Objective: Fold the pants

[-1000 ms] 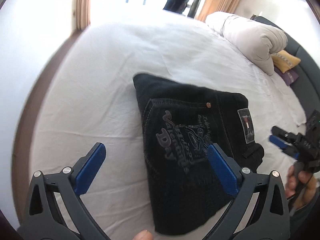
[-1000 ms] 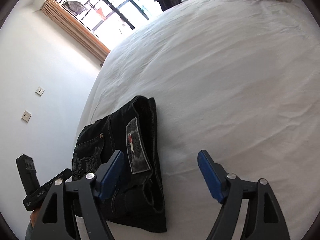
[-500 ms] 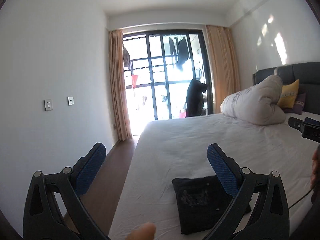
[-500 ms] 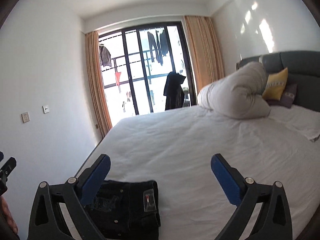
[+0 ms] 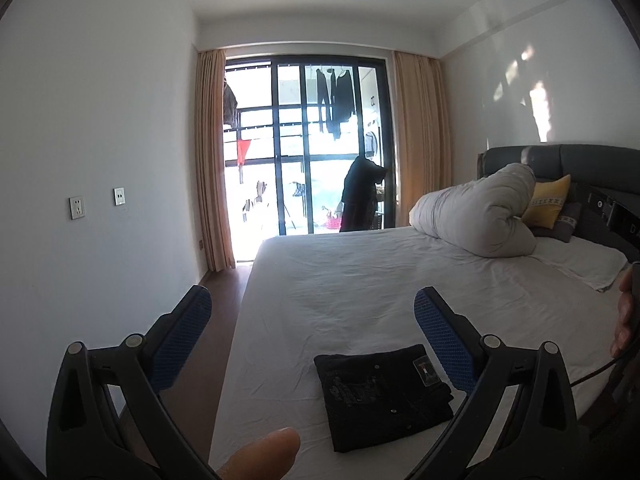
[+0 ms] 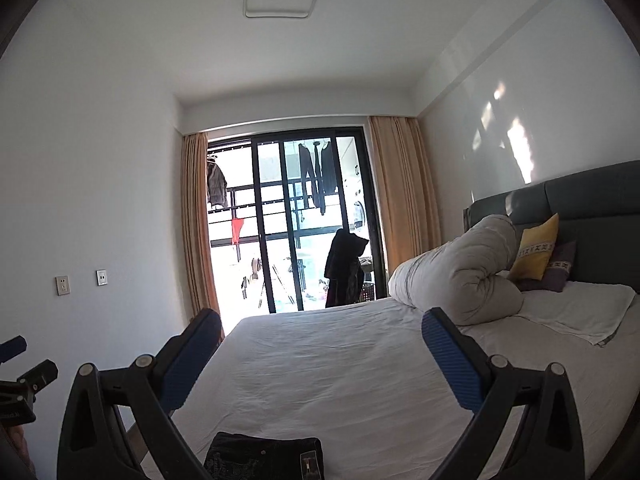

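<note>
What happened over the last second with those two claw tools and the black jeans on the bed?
Both tools lifted up and drew back from the bed. The left gripper and right gripper, close over the folded black jeans a second ago, now face the balcony door. Neither took hold of anything; both stayed open. The jeans stayed folded in the same spot on the white sheet.

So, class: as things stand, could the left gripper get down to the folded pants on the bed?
Probably yes. The left gripper is open and holds nothing, raised above the folded pants, which lie apart from it on the bed, with nothing between them.
</note>
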The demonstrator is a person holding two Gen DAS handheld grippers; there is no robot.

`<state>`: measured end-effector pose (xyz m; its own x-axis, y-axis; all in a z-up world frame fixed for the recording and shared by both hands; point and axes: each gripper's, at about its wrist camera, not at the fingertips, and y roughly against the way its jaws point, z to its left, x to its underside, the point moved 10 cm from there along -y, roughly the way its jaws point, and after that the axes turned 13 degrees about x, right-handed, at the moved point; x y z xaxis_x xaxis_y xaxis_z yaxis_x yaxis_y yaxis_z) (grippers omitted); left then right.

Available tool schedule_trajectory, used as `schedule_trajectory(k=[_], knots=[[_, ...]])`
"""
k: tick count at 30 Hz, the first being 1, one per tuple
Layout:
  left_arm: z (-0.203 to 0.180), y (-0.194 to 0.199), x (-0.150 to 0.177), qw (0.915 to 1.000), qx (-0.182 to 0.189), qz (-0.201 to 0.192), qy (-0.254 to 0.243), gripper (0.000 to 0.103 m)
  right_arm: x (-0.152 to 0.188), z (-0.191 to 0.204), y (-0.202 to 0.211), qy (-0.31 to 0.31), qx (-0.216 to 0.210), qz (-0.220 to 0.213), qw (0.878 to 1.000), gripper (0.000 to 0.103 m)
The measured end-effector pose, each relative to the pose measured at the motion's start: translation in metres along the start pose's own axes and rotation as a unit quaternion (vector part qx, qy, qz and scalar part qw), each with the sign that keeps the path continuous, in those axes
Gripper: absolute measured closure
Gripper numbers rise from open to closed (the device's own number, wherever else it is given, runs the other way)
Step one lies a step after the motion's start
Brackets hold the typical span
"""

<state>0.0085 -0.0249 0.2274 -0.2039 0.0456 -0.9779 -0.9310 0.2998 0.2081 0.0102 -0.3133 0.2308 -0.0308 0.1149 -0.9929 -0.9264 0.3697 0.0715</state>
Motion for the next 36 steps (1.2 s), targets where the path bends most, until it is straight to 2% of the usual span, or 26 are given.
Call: schedule_trajectory(k=[4,8,11,12,15,17,24,36], knots=[[-0.002,-0.032,0.039,0.9974,0.002,0.063,0.034,0.0,0.031,-0.001,-0.016,0.014,0.016,0.042,0.999,0.0],[0.0,-0.075,0.098,0.9861,0.003,0.151,0.069,0.0,0.085,0.005,-0.039,0.015,0.015,0.127,0.992,0.0],[0.004,-0.1,0.144,0.9696,0.0,0.223,0.1,0.0,0.137,0.009,-0.056,0.023,0.014,0.207,0.978,0.0],[0.008,-0.116,0.158,0.9664,-0.003,0.235,0.103,0.0,0.154,0.011,-0.06,0.026,0.013,0.236,0.971,0.0],[0.015,-0.127,0.182,0.9587,-0.01,0.262,0.112,0.0,0.199,0.016,-0.067,0.028,0.004,0.304,0.952,0.0],[0.018,-0.134,0.194,0.9536,-0.01,0.276,0.119,0.0,0.218,0.018,-0.067,0.037,0.004,0.327,0.944,0.0],[0.018,-0.146,0.215,0.9457,-0.01,0.3,0.124,0.0,0.245,0.026,-0.063,0.053,0.003,0.357,0.933,0.0],[0.016,-0.138,0.218,0.9403,-0.011,0.315,0.129,0.0,0.244,0.042,-0.056,0.079,-0.003,0.362,0.929,0.0]])
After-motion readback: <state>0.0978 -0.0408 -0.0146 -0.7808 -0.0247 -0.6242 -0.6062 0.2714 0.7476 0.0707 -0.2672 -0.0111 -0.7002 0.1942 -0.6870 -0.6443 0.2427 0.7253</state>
